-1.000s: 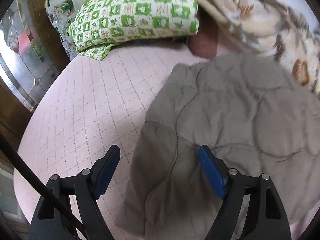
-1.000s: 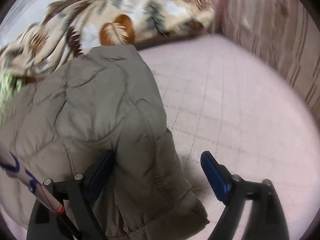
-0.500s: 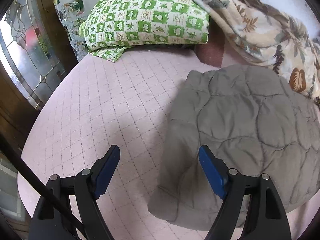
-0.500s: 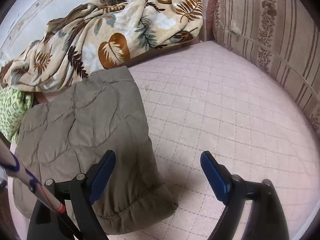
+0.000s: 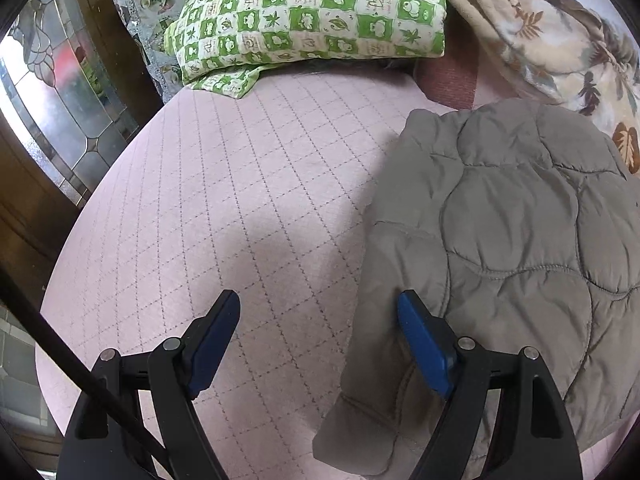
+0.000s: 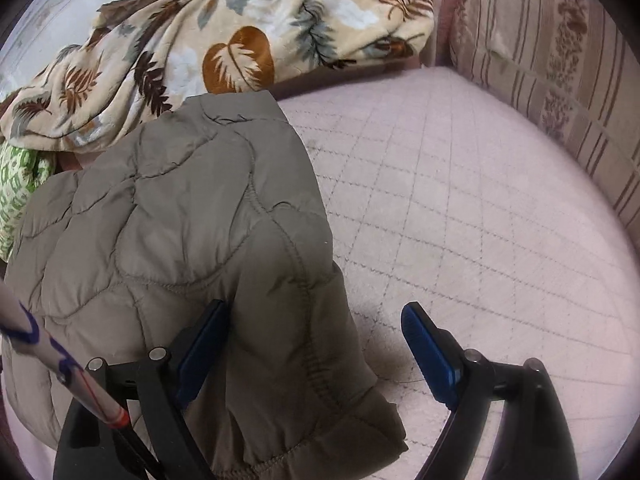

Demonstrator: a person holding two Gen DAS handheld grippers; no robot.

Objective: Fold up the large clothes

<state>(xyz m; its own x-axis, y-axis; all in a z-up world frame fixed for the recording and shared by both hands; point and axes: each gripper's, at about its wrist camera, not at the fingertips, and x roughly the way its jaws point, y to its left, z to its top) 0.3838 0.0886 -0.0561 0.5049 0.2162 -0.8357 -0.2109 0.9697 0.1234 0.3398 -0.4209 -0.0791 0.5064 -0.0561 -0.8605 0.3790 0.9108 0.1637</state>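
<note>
Left wrist view: the left hand-held gripper [image 5: 318, 322] hangs over a pink quilted bed [image 5: 224, 216] with its jaws spread wide and nothing pinched. Its left finger stands over bare bedcover; its right finger [image 5: 424, 344] lies at the near left edge of a grey-brown quilted jacket [image 5: 516, 240], which is folded into a compact bundle on the right part of the bed. A sleeve end of the jacket trails toward the camera beneath that finger. Behind, a green-and-white checked pillow [image 5: 312, 16] rests at the head of the bed, beside a leaf-print blanket [image 5: 560, 36]; a stained-glass panel [image 5: 48, 92] in dark wood stands at far left. Right wrist view: the right hand-held gripper [image 6: 316, 328] also has its jaws spread, pressing on nothing. The right edge of the jacket [image 6: 192, 232] lies between the fingers, its bulk hiding part of the left finger [image 6: 200, 352], while the right finger stands over bare bed [image 6: 460, 200]. The blanket [image 6: 240, 36] is heaped beyond the jacket, and a striped cushion [image 6: 552, 60] stands at upper right.
</note>
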